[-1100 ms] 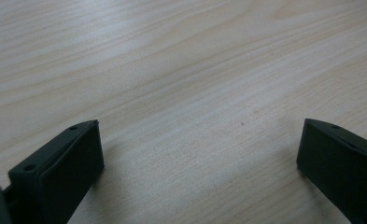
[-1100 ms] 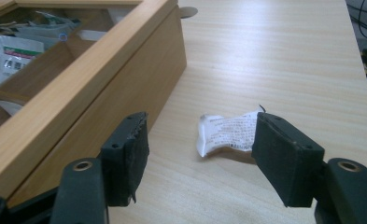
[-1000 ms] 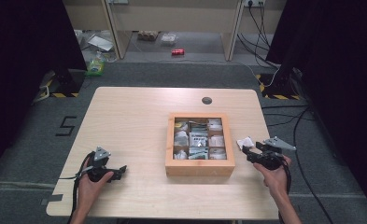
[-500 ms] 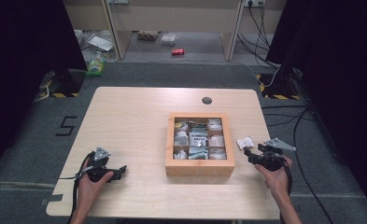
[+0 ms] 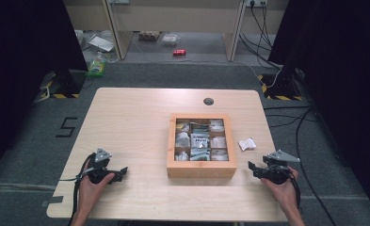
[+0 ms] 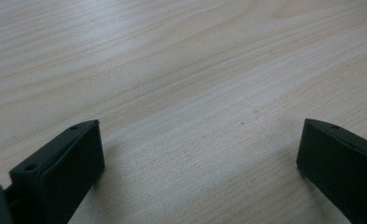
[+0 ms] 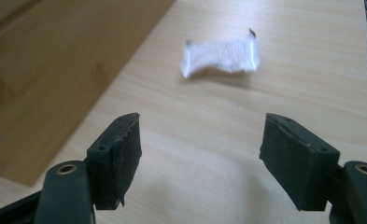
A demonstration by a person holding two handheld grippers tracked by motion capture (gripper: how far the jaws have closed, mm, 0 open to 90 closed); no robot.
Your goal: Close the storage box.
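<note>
**Packet released beside the box; right gripper backing off**

The small white crinkled plastic packet (image 5: 247,144) now lies flat on the pale wooden table (image 5: 135,122), just to the right of the shallow square wooden box with 9 compartments (image 5: 201,170), apart from its wall. In the right gripper view the same packet (image 7: 220,57) sits ahead of the jaws, well clear of both pads, with bare tabletop between.

Change over the last second: 1 second ago the packet was at the tip of the right gripper (image 5: 257,168), beside the box. Since then the jaws have been opening, the packet has stayed on the table, and the gripper has pulled back toward the person and lower. Nothing is between the jaws now; they stand wide and released.

The left gripper (image 5: 121,172) rests near the table's front left edge, in the same spot as before, jaws spread wide over bare wood, holding nothing.

Reading: 1 packet looks to be taken out of the box and set aside. The compartments hold more packets, so the likely next step is another pick from the box, though which compartment cannot be told.
</note>
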